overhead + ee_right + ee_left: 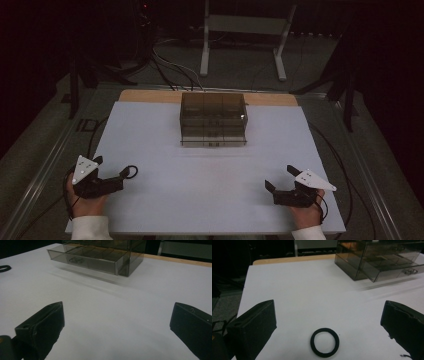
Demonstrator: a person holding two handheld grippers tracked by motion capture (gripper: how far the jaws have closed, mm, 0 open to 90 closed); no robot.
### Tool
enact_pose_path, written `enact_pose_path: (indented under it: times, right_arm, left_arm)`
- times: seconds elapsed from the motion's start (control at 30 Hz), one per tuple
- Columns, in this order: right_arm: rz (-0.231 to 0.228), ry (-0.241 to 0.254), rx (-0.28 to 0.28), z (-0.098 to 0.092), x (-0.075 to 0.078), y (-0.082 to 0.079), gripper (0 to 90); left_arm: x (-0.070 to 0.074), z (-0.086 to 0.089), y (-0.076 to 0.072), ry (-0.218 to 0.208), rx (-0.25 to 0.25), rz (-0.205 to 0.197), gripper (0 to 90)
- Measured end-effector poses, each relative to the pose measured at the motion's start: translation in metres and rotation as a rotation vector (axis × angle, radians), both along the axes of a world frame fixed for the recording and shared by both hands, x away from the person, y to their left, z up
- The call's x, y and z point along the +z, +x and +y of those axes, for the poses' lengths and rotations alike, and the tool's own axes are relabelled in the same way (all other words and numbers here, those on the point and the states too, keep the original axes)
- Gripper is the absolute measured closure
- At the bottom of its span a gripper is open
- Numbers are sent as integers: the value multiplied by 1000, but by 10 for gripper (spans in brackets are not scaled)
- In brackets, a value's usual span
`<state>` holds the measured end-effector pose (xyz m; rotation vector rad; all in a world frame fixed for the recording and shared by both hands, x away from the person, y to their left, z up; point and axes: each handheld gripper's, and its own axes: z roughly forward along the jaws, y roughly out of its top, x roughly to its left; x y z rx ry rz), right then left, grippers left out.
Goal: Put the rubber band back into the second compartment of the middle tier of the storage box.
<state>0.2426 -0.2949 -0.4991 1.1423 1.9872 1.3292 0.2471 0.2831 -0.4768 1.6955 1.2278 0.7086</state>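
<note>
A white table (210, 170) carries a smoky clear drawer box (213, 119) at its far middle, the bottom drawer (395, 271) pulled part way out; no label or writing on it can be read. Nearer than the box and off to its left, the left gripper (111, 169) rests on the table with jaws spread wide, holding nothing. Nearer and to the box's right, the right gripper (280, 177) sits likewise spread and empty. A small black ring (324, 342) lies flat just ahead of the left gripper, between its jaws, untouched.
</note>
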Motion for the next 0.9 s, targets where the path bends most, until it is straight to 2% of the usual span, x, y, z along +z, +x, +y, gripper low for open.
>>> enact_pose_path:
  times: [0.4,0.43,0.9]
  right_arm:
    - [-6,-2,-5,0,1,0,3]
    - [-10,-2,-5,0,1,0,3]
    - [-17,-4,-3,1,1,0,3]
  left_arm:
    - [-7,-1,13,26,-30,80,9]
    - [-8,-1,15,31,-33,95,9]
    - [-17,-1,29,51,-27,183,14]
